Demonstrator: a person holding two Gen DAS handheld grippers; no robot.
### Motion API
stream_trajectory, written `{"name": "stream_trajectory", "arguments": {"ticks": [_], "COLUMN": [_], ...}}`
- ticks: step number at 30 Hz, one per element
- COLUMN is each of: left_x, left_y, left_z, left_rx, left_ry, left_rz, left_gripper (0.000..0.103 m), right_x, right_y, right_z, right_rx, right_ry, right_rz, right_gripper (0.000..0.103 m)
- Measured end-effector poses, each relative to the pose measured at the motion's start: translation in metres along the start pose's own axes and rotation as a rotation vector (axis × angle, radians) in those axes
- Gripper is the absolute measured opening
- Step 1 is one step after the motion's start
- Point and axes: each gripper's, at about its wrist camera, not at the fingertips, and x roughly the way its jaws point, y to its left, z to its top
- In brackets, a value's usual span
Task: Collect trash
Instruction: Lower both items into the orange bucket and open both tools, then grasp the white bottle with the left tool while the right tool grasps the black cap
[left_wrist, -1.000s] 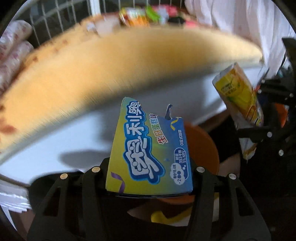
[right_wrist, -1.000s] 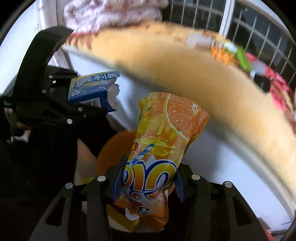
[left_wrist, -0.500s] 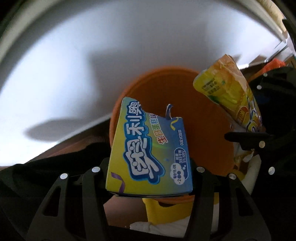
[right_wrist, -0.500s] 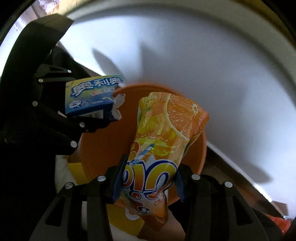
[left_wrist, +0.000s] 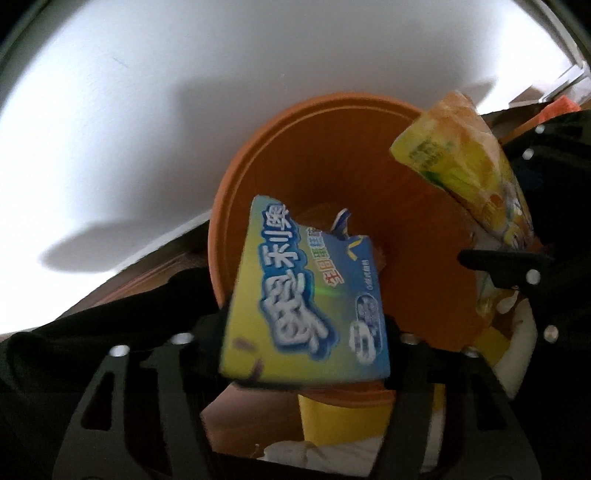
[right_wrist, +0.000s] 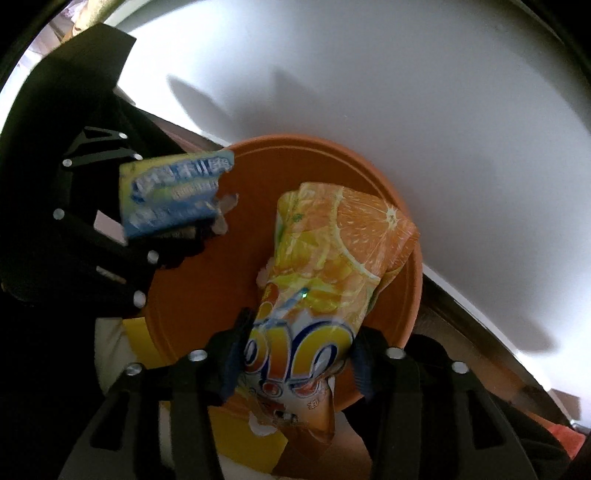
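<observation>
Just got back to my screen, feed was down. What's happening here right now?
Both grippers hang over an orange bin. The left gripper has a blue-and-yellow snack box between its fingers, and the right gripper has an orange drink pouch. Both sets of jaws are opening, so the two pieces of trash look about to drop into the bin; neither has fallen clear yet.

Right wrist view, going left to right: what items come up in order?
left gripper → blue-and-yellow snack box between its opening jaws → orange-print juice pouch over the orange bin → white surface.
</observation>
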Motion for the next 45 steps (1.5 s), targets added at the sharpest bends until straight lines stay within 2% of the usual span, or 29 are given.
{"name": "stream_trajectory", "arguments": {"ticks": [1, 3, 10, 20, 24, 29, 32, 34, 37, 41, 45], "left_x": [-0.001, -0.005, -0.01, -0.036, -0.071, -0.152, -0.198, -0.23, -0.263, -0.273, -0.265], "left_y": [-0.001, -0.003, 0.0, 0.006, 0.003, 0.004, 0.01, 0.018, 0.032, 0.05, 0.066], "left_z": [0.001, 0.001, 0.001, -0.011, -0.018, -0.023, -0.019, -0.012, 0.003, 0.034, 0.07], "left_rx": [0.002, 0.005, -0.007, -0.02, -0.01, 0.004, 0.003, -0.019, -0.052, -0.093, -0.125], "left_ry": [-0.005, -0.017, -0.032, -0.11, -0.184, -0.372, -0.488, -0.579, -0.686, -0.74, -0.747], "left_rz": [0.003, 0.002, -0.002, 0.004, 0.012, 0.056, 0.108, 0.155, 0.169, 0.213, 0.237], "left_gripper": [0.073, 0.073, 0.074, 0.074, 0.074, 0.074, 0.075, 0.087, 0.089, 0.09, 0.09], "right_x": [0.0, -0.009, -0.032, -0.069, -0.101, -0.162, -0.202, -0.228, -0.256, -0.265, -0.266], "right_y": [0.002, -0.002, -0.013, -0.013, -0.001, 0.002, -0.011, -0.029, -0.057, -0.089, -0.13], "right_z": [0.003, 0.003, -0.003, -0.012, -0.019, -0.024, -0.019, -0.008, 0.013, 0.05, 0.09], "right_rx": [0.005, 0.018, 0.039, 0.07, 0.07, 0.054, 0.085, 0.119, 0.16, 0.196, 0.267], "right_ry": [-0.009, -0.035, -0.075, -0.144, -0.199, -0.32, -0.42, -0.473, -0.55, -0.617, -0.628], "right_rz": [-0.003, 0.0, -0.023, -0.051, -0.053, -0.043, -0.037, -0.022, -0.047, -0.111, -0.139], "right_gripper": [0.064, 0.066, 0.066, 0.066, 0.066, 0.068, 0.073, 0.073, 0.075, 0.08, 0.08]}}
